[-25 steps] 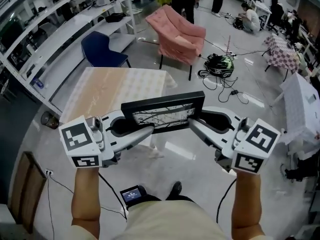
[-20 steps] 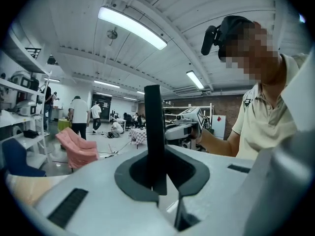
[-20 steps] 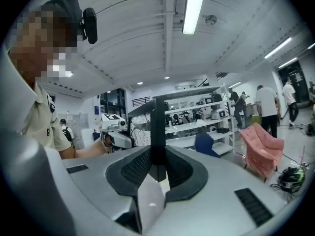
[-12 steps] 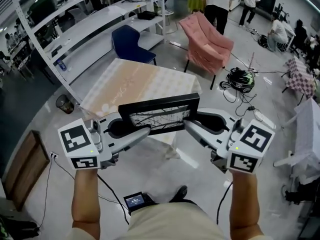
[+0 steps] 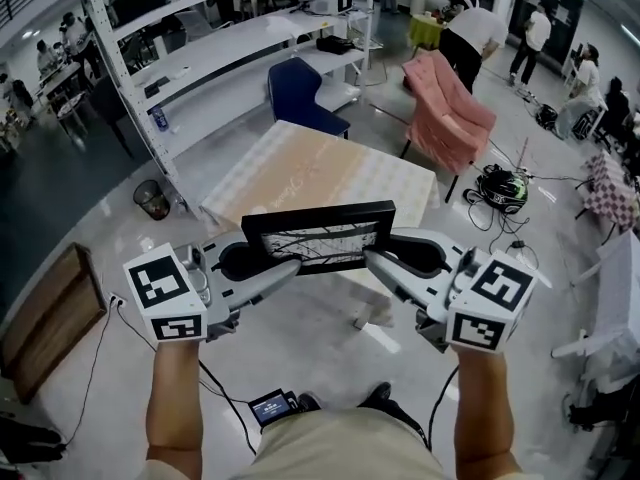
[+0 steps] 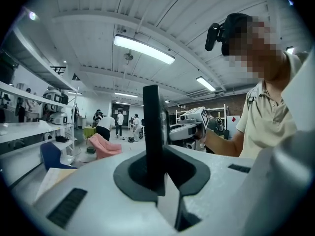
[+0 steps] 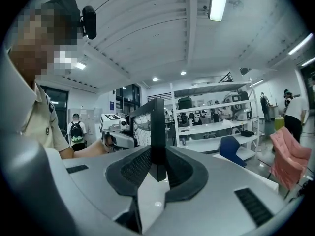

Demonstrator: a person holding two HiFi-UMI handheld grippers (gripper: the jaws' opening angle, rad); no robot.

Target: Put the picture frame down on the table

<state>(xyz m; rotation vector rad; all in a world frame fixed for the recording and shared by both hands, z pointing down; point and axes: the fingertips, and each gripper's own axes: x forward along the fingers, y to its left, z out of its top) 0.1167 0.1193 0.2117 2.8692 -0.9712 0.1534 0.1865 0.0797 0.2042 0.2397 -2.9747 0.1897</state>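
picture frame (image 5: pixel 320 238): one, black-edged with a pale branch print, held in the air at the centre of the head view, long side level; it is not down on the table.
left gripper (image 5: pixel 293 266): jaws clamped on the frame's left end; its own view shows the black edge standing upright in the dark jaw pads.
right gripper (image 5: pixel 369 258): jaws closed on the frame's right end, the edge pinched between the pads.
table (image 5: pixel 300 168): one, with a beige and pale checked top, above the frame in the picture; its near edge sits just behind the frame.
bin (image 5: pixel 152 200): one small round bin on the floor at centre left, beside the shelving; its contents cannot be made out.
shelving (image 5: pixel 230 53): long white racks across the upper left, with a few small items too small to name.
chairs: two, a blue chair (image 5: pixel 305 93) touching the table's far side and a pink armchair (image 5: pixel 445 108) at the upper right.
helmet (image 5: pixel 502 188): one, on the floor at the right among cables.
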